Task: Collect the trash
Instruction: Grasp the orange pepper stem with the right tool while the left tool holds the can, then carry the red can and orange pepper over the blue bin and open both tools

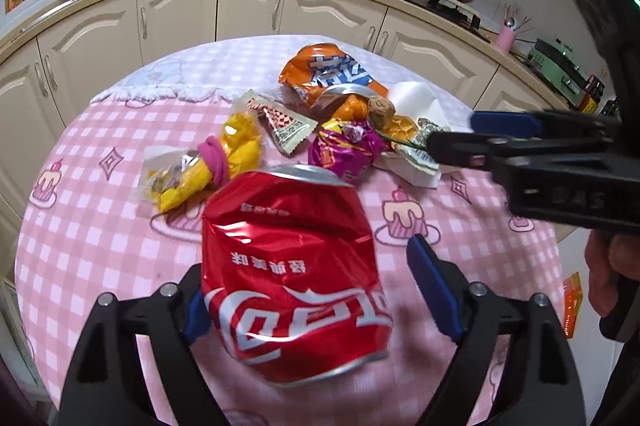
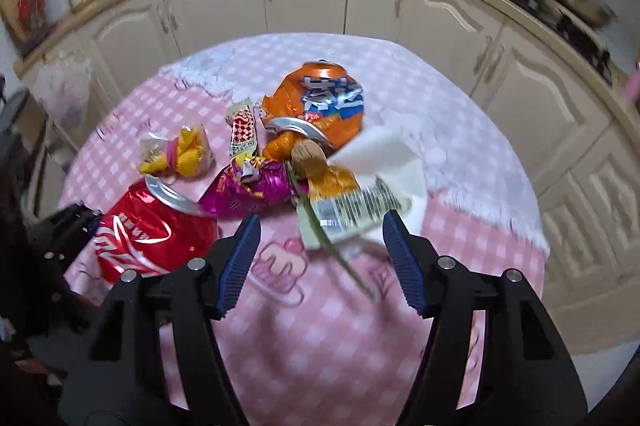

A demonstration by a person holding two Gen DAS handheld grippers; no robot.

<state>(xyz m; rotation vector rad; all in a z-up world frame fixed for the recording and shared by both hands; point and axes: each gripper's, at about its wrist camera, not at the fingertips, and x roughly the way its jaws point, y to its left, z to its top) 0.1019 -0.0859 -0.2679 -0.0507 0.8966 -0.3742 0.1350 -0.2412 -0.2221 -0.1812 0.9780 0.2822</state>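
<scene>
A kitchen with cream cabinets [image 1: 256,6] is seen behind a worktop [image 1: 100,226] covered by a pink checked cloth. On its left, a yellow wrapper bound with a pink band [image 1: 224,162] is laid, and just in front of it a crushed red can [image 1: 292,286] is found between the pads of the left tongs [image 1: 316,290]. These tongs are held apart: the right pad is clear of the can, while contact at the left pad cannot be told. Further right, a purple foil wrapper [image 2: 248,190], a crushed orange can [image 2: 320,106], a walnut [image 2: 310,160] and a white napkin [image 2: 394,162] are piled together. The right tongs [image 2: 320,254] are held apart over the cloth, nothing being gripped, just before a barcoded wrapper [image 2: 356,208].
</scene>
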